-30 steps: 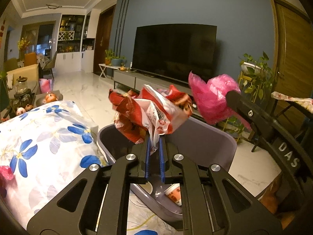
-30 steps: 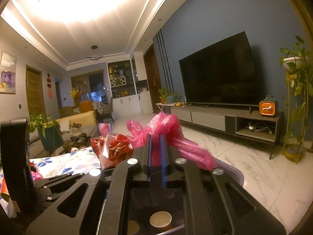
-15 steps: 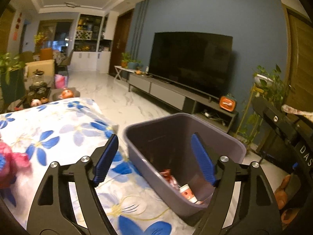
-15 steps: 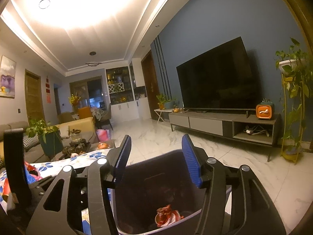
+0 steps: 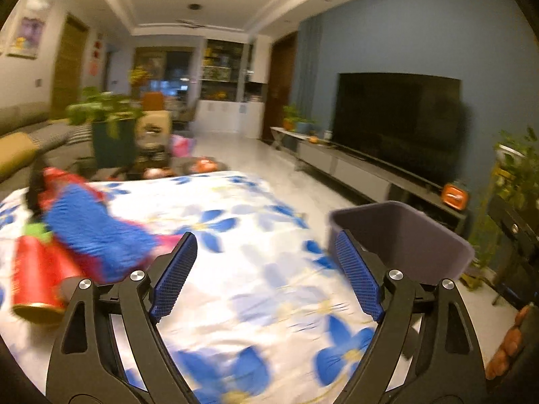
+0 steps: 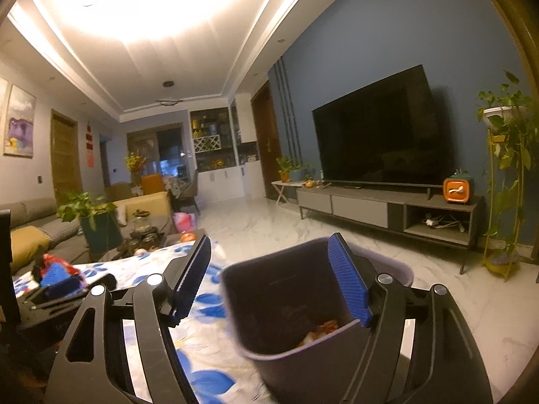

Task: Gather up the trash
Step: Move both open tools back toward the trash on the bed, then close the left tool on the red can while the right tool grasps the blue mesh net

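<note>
Red can (image 5: 37, 276) lies far left on the table (image 5: 269, 289); both jaws just opened, empty — approach level, straddle squarely.

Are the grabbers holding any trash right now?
No. The left gripper and right gripper have just been opening, with nothing between the jaws.
</note>
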Available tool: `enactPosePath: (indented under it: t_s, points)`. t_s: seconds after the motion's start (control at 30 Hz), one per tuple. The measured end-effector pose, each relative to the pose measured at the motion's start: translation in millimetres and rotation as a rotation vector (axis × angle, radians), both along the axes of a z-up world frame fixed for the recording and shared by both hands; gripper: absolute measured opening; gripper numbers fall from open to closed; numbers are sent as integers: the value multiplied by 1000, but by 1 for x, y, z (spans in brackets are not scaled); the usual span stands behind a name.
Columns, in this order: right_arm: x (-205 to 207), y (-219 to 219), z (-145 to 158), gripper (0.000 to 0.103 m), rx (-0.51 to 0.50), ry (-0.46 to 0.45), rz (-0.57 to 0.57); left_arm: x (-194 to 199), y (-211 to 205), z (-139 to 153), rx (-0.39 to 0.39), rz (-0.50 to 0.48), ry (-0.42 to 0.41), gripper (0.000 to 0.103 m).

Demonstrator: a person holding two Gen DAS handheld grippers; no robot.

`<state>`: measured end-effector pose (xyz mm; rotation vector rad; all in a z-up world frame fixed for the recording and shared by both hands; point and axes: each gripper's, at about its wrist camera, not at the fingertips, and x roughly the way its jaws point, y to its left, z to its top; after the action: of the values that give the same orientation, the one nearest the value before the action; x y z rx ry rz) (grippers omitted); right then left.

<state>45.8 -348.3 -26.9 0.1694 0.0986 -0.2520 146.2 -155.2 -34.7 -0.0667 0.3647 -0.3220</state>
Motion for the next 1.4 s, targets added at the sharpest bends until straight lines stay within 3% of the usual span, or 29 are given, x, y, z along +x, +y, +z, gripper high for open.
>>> enactPosePath:
  t_s: [0.33, 0.53, 0.9, 1.4]
  points:
    - [-6, 50, 1, 71, -13, 6, 106, -35, 101, -9, 14, 249, 6, 84]
    - [0, 90, -5, 71, -18, 21, 195, -54, 157, -14, -9, 347, 5, 84]
    - [22, 139, -15, 71, -27, 54, 320, -62, 200, -34, -40, 368, 49, 88]
    - [57, 175, -25, 71, -45, 87, 413, -6, 195, -53, -22, 358, 161, 89]
